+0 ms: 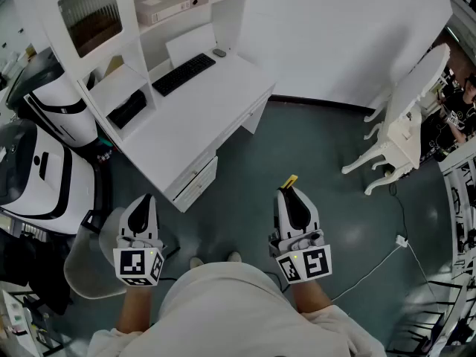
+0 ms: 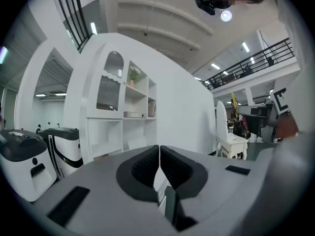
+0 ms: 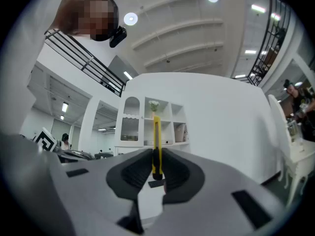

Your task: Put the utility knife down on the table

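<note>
Right tool [image 3: 156,173] grips knife [image 3: 156,136], yellow tip poking forward, over floor [image 1: 312,147], well apart from table [image 1: 193,121]. Left tool [image 2: 159,163] closed, empty. Nothing done yet: carry to table, set down, release. Blade out or in: can't tell.

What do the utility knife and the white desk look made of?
Utility knife: yellow casing, smooth, slightly glossy, likely plastic; blade not visible.
Desk: uniform matte white, flat panels with crisp edges, probably painted or laminated board; core not visible.
</note>
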Available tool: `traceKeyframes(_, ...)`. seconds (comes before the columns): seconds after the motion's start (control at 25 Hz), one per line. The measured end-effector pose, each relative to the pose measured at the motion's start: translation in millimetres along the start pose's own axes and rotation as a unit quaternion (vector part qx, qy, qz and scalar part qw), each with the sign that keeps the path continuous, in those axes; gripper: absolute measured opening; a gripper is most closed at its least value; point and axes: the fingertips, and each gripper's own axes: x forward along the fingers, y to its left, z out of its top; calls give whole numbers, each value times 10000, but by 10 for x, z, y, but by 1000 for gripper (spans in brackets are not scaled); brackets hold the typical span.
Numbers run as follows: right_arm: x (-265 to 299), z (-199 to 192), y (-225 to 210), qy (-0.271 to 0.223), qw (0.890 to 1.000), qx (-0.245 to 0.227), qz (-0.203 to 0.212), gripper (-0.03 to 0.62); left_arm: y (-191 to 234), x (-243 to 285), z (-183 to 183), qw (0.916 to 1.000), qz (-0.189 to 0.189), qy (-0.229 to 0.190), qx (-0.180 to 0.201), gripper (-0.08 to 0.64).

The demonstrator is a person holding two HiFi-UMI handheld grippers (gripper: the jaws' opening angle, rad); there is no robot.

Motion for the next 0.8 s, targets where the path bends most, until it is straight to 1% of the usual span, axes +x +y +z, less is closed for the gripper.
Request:
traceKeyframes(0.32,-33,-15,-198,16,9999,32,102,63,-220,73,-3,10000,55,49,30,9)
traceKeyframes(0.56,-38,35,-346,-96,9994,89,314,63,-395,135,32,9998,167,48,63,9)
traceKeyframes(0.8,-56,9,-541,-60,9985,97,542,63,-626,149,5,9993,351,60,66,9)
